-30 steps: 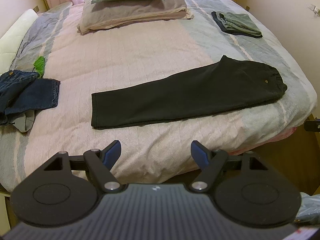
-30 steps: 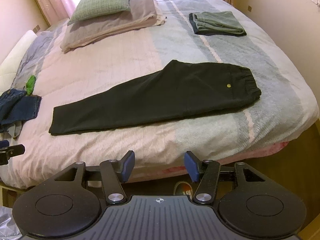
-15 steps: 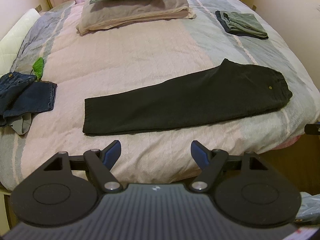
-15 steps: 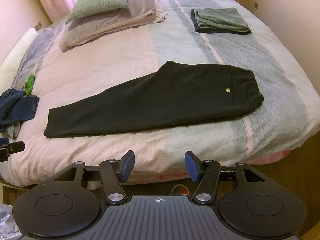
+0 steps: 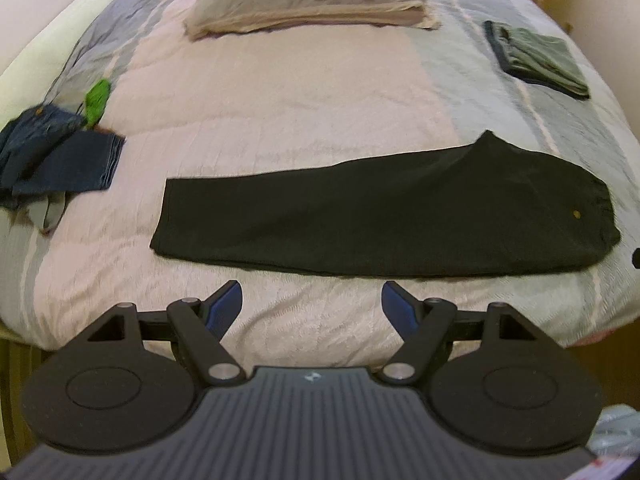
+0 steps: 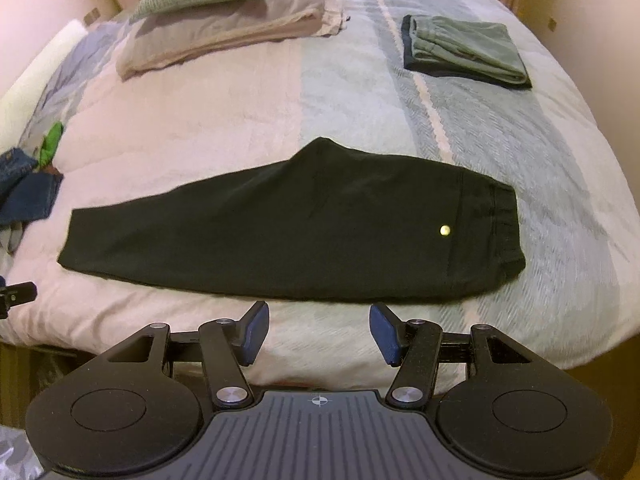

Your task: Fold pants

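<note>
Black pants [image 5: 380, 216] lie flat across the near part of the bed, one leg folded onto the other, hem end to the left and waistband with a small brass button to the right. The right wrist view shows the same pants [image 6: 296, 228]. My left gripper [image 5: 312, 302] hovers open over the bedspread just short of the pants' near edge, nothing between its blue pads. My right gripper [image 6: 318, 330] is likewise open and empty, just in front of the near edge toward the waist half.
Pink and grey-green striped bedspread [image 5: 280, 100]. Stacked pillows [image 6: 224, 12] at the head. Folded green and dark clothes [image 6: 464, 50] at the far right. A heap of blue jeans [image 5: 52, 156] and a green item [image 5: 97, 98] at the left edge. Walls stand on both sides.
Both grippers have come forward and down toward the bed; the pants look larger and nearer in both views. The jaws stay open as before.
</note>
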Available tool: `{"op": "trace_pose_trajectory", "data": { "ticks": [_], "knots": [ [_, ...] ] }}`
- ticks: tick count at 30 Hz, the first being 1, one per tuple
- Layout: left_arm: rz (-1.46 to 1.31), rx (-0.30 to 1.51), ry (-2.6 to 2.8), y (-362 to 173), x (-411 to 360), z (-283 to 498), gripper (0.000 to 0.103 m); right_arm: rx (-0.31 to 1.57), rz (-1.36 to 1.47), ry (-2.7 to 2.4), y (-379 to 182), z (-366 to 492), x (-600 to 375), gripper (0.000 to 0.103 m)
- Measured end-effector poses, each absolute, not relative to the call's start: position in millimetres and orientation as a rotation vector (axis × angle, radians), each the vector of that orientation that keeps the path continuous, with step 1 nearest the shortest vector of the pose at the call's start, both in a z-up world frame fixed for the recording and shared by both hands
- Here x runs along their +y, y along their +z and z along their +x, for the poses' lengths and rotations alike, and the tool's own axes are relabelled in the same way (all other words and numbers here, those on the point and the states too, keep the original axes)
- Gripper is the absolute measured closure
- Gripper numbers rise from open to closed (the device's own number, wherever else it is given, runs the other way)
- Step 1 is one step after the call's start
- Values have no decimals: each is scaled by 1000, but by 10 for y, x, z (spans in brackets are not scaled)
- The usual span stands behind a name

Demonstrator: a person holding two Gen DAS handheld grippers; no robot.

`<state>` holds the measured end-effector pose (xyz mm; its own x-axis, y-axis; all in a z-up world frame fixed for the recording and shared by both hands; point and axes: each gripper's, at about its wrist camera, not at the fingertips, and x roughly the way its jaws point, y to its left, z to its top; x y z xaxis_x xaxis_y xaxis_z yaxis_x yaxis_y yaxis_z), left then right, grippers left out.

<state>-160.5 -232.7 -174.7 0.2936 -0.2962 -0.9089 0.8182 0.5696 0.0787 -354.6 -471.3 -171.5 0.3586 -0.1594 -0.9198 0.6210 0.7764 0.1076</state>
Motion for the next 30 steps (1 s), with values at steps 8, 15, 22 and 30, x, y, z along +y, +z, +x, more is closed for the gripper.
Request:
{"op": "trace_pose_trajectory", "data": {
  "ticks": [8,15,22,30],
  "knots": [
    [453,1132,-681,-2172,-2152,-1345,29,1187,443,-480,-2176,-3348,-4975,50],
    [211,1206,-584,-2771,-1784,-733,41,1232,408,-496,-2804,-2999,-4933,50],
    [14,1263,-533,-3494,-1631,-30,42,1214,427,-469,-3439,-2350,-4549,50],
    [-245,1310,-534,-4062,-1422,469,41,1073,437,-436,-3877,-1690,-3740,50]
  ]
}}
